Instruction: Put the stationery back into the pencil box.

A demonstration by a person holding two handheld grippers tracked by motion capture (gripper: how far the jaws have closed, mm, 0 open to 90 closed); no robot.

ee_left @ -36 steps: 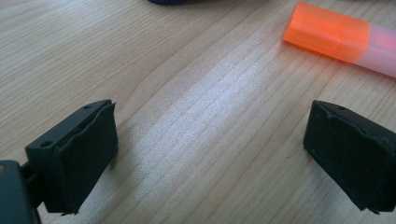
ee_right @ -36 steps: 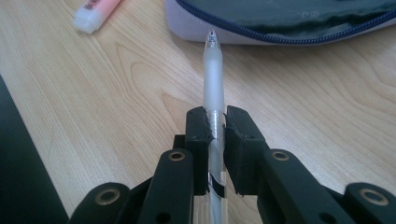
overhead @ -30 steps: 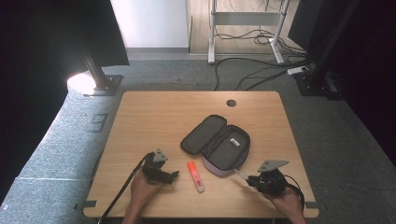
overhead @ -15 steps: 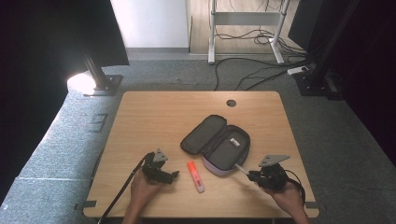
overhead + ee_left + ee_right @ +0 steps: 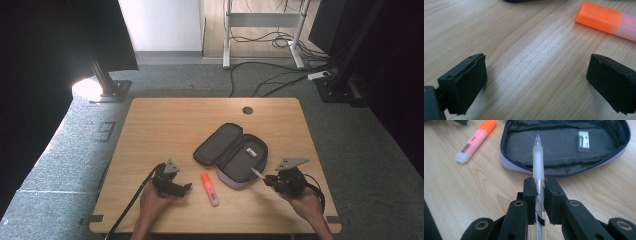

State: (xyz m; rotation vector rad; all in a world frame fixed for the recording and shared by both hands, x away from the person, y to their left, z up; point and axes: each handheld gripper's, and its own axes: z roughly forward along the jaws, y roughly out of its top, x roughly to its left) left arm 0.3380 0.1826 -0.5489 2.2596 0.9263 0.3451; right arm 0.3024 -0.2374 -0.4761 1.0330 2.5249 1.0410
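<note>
Since a second ago the right tool [image 5: 263, 178] has lifted a little and drawn slightly toward the counter's right side, carrying the pen [image 5: 538, 162] with it; the left tool [image 5: 186, 188] has stayed where it was, and the pencil case [image 5: 231, 155] and highlighter [image 5: 209, 182] have not shifted.

The right tool is clenched on the pen, its pads gripping the clear barrel just behind the frosted sleeve, the tip pointing at the near rim of the open pencil case. Inside the case lies a small white eraser [image 5: 583, 141], well apart from the pen tip.

The left tool stands released, nothing between its pads, low over bare wood with the highlighter's orange cap [image 5: 598, 17] just ahead and to one side.

The counter [image 5: 165, 125] is bare across its whole far half and left side. Both hands work close to the near edge; the right hand [image 5: 306, 202] sits near the near right corner, with little counter beyond it. Between the highlighter and the case runs a narrow strip of bare wood.
</note>
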